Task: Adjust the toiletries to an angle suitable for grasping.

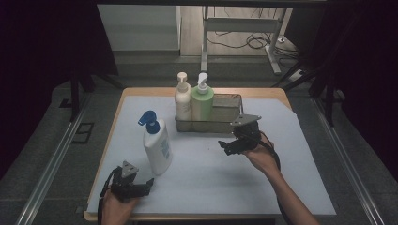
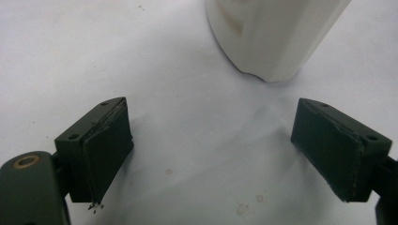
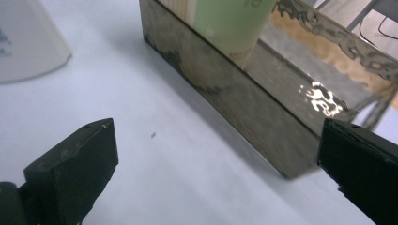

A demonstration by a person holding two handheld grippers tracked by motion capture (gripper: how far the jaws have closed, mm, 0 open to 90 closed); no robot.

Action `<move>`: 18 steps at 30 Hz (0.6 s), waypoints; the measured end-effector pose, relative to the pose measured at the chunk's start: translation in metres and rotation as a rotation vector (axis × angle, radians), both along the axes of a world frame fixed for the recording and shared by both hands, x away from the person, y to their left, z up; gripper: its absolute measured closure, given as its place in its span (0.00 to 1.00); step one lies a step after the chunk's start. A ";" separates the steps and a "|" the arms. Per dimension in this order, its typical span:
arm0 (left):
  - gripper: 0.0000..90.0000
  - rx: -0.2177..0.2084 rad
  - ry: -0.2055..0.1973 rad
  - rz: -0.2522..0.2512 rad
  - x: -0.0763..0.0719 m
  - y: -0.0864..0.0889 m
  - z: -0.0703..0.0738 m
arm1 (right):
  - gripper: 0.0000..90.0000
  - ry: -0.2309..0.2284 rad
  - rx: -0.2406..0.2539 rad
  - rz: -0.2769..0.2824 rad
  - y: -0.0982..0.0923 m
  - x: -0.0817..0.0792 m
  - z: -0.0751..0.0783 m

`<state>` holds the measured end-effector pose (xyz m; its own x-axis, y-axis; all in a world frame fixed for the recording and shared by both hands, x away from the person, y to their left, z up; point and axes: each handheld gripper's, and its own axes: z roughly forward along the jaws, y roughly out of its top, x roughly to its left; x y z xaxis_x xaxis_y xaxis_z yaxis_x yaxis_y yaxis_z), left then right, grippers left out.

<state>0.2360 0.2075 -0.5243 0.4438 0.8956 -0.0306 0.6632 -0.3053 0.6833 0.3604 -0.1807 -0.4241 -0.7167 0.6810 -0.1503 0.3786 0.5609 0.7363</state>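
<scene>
A white pump bottle with a blue head point(image 1: 157, 147) stands on the left part of the white sheet. Its base point(image 2: 272, 37) rises just ahead of my left gripper point(image 2: 225, 154), which is open and holds nothing. That gripper point(image 1: 143, 186) rests near the front edge, low beside the bottle. A metal basket point(image 1: 206, 125) at the back holds a cream bottle point(image 1: 182, 101) and a green bottle point(image 1: 202, 103) in its left half. My right gripper point(image 1: 227, 145) hovers open in front of the basket. In its own view the right gripper point(image 3: 220, 164) is empty, facing the basket wall point(image 3: 244, 112) and the green bottle point(image 3: 230, 23).
The white sheet point(image 1: 211, 178) covers a wooden table point(image 1: 141, 90). Bare sheet lies between the two grippers and to the right of the basket. The basket's right half point(image 1: 228, 111) holds nothing. A desk frame and cables point(image 1: 253, 40) stand beyond the table.
</scene>
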 end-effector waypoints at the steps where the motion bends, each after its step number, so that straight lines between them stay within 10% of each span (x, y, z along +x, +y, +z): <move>1: 0.14 0.000 0.000 0.000 0.000 0.000 0.000 | 0.00 -0.003 -0.006 -0.003 -0.002 -0.002 0.000; 18: 0.14 0.003 0.000 -0.002 0.000 0.000 0.000 | 0.00 0.019 0.039 -0.079 -0.054 -0.037 -0.008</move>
<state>0.2361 0.2076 -0.5242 0.4453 0.8949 -0.0276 0.6624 -0.3086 0.6826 0.3238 -0.2347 -0.4320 -0.6628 0.7407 -0.1098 0.4345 0.4999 0.7492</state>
